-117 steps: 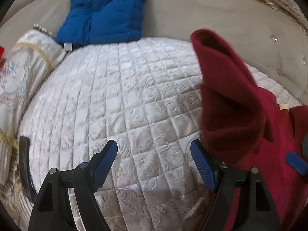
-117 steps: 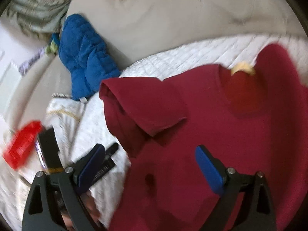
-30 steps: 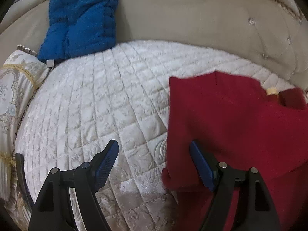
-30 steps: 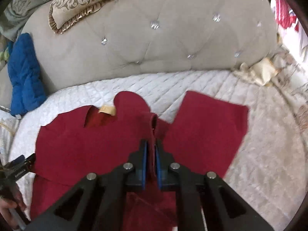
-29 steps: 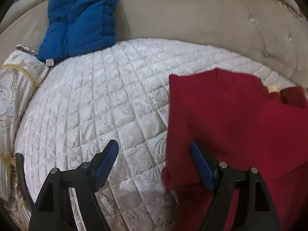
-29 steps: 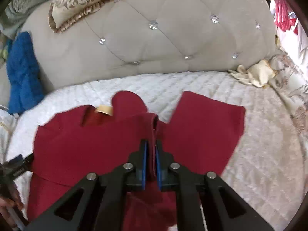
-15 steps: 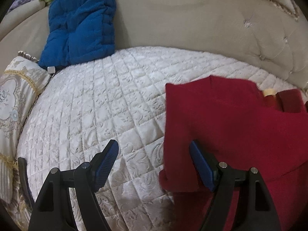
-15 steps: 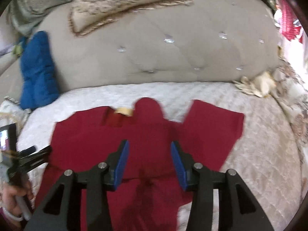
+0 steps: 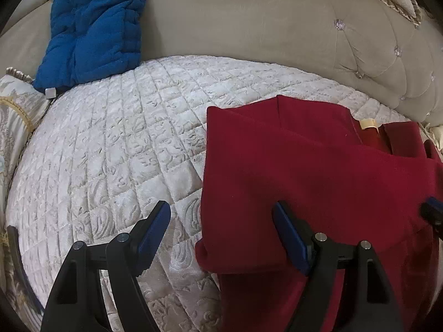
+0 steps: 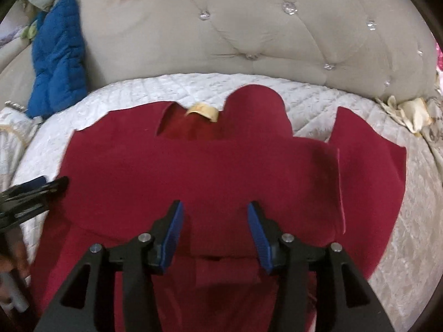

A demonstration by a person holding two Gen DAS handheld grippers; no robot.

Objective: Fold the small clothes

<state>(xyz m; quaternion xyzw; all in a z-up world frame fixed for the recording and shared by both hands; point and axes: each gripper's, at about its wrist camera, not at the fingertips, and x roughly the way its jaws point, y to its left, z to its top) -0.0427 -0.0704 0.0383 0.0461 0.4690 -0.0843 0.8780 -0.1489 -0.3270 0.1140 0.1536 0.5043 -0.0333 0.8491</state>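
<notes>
While the left gripper (image 9: 221,232) stood wide open and empty in the left wrist view, the red garment (image 9: 318,182) lay on the white quilted bedspread (image 9: 110,149) from three to five o'clock, its left side already turned in to a straight edge; the blue padded jacket (image 9: 94,27) sat at eleven o'clock.

In the right wrist view, the right gripper (image 10: 215,233) hovered over the garment's middle, its jaws opening with nothing pinched between them. The right sleeve (image 10: 368,188) lay spread flat at three o'clock (unfolded, I judged). That sleeve and the lengthwise folds looked to be left.
</notes>
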